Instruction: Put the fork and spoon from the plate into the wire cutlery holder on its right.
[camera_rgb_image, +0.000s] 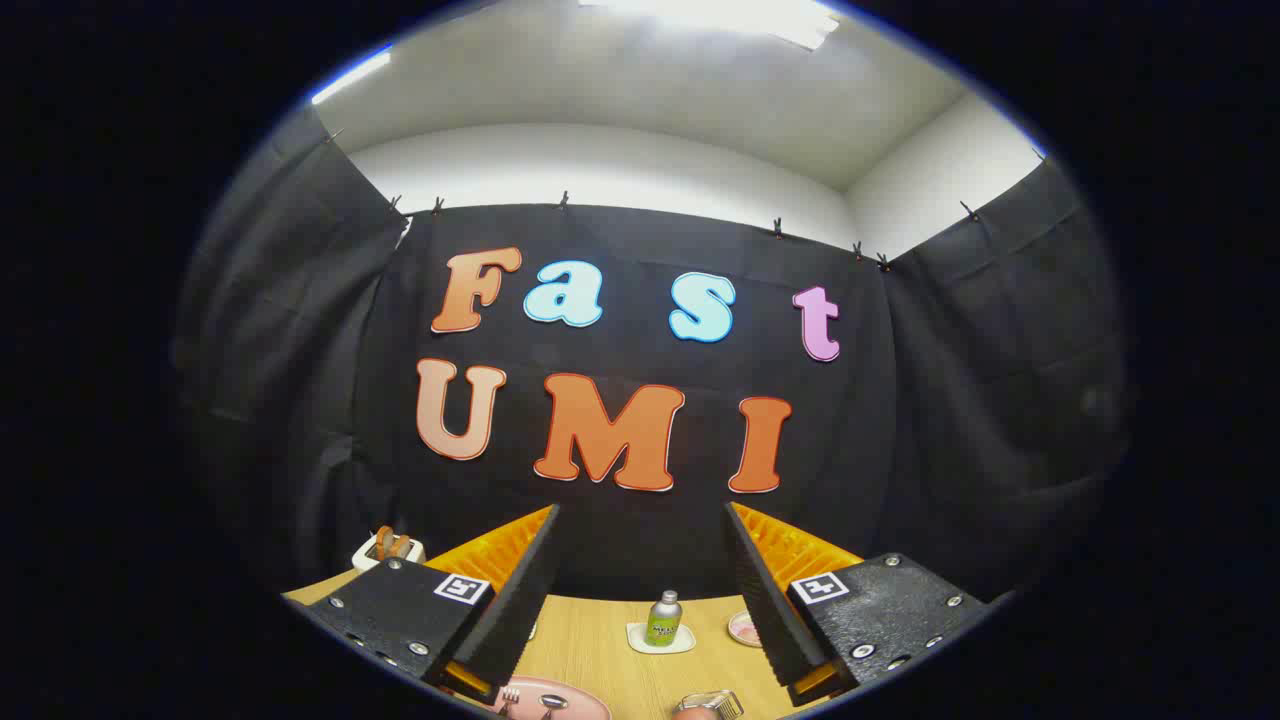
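Gripper (640, 590) stands wide apart, holding nothing, raised high above the plate (585, 700). Fork (509, 699) and spoon (550, 704) lie on the plate; wire cutlery holder (712, 703) beside it. Recommend descending squarely over one handle before closing.

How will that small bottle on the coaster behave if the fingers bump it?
The bottle stands upright, taller than wide, so it probably tips easily. Its round body would likely roll afterwards. It rests on a coaster, which may slide on the table. The gripper is open, holding nothing.
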